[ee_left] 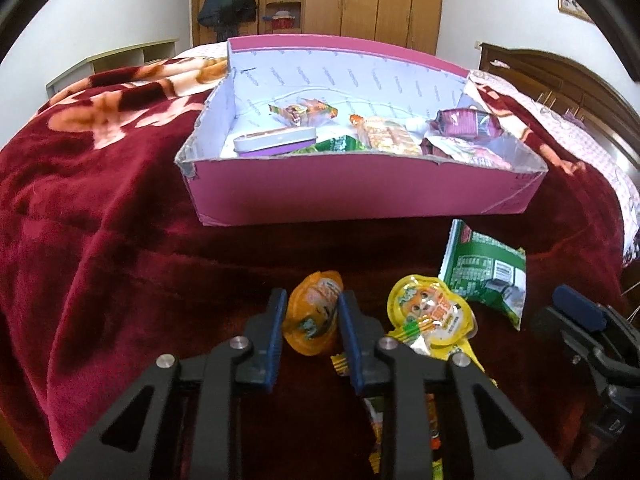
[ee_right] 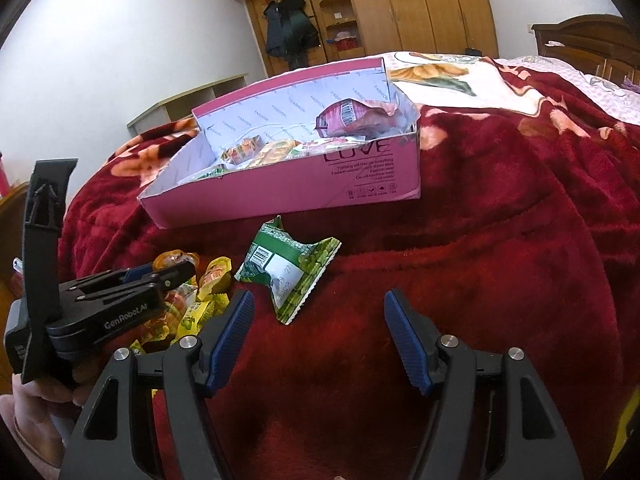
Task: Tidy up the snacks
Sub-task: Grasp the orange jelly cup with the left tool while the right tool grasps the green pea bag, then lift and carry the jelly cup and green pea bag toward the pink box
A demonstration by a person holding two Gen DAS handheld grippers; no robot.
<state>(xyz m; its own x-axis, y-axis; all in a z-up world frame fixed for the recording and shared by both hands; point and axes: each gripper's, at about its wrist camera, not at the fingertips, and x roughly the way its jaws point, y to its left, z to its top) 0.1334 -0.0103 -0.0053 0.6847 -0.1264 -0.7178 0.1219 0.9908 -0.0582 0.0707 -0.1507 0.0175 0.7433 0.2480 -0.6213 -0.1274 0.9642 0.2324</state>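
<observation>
Orange cup [ee_left: 314,312] pinched between left gripper's [ee_left: 313,322] 2 fingers [ee_left: 276,320]; right gripper [ee_right: 319,332] open over bed [ee_right: 460,280], empty.

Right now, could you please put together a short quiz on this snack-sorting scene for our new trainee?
1. True or false: the left gripper has its jaws shut on the orange jelly cup.
2. Which packet lies on the blanket nearest the pink box? A) green packet B) blue tin C) white carton
3. Fill in: the right gripper is ____ and holds nothing.

Key
1. True: the pads press on the cup's sides.
2. A: it lies just in front of the box.
3. Open: its jaws stand apart over the red blanket.
</observation>
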